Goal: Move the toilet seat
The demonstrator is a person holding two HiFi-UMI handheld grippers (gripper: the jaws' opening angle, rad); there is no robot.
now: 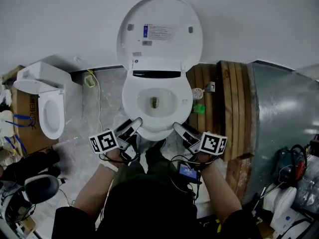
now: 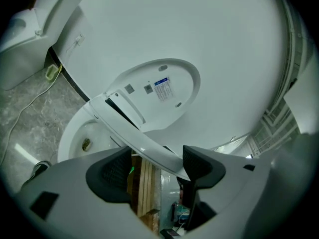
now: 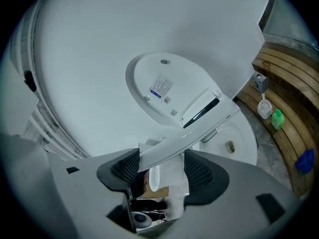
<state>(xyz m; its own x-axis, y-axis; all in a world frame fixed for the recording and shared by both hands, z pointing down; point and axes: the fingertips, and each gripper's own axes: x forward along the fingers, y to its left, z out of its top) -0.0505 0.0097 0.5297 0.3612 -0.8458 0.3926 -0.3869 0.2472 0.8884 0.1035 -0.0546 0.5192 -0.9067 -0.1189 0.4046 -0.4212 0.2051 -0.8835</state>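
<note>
A white toilet (image 1: 157, 101) stands against the wall with its lid (image 1: 159, 31) upright. The toilet seat (image 1: 128, 94) is a white ring over the bowl; the gripper views show it edge-on and lifted a little off the bowl. At the seat's front left, my left gripper (image 1: 130, 127) has the seat (image 2: 134, 138) running between its jaws and touching both pads. My right gripper (image 1: 180, 130) holds the front right the same way, with the seat (image 3: 189, 136) slanting across its jaws. The lid (image 2: 154, 88) (image 3: 164, 91) shows behind in both gripper views.
A second white toilet (image 1: 50, 108) stands at the left beside a cardboard box (image 1: 25, 128). A curved wooden panel (image 1: 229, 108) and a grey metal body (image 1: 284, 113) crowd the right. A toilet brush (image 1: 198, 92) and a green bottle (image 1: 199, 108) sit between. A cable (image 1: 97, 98) trails on the floor.
</note>
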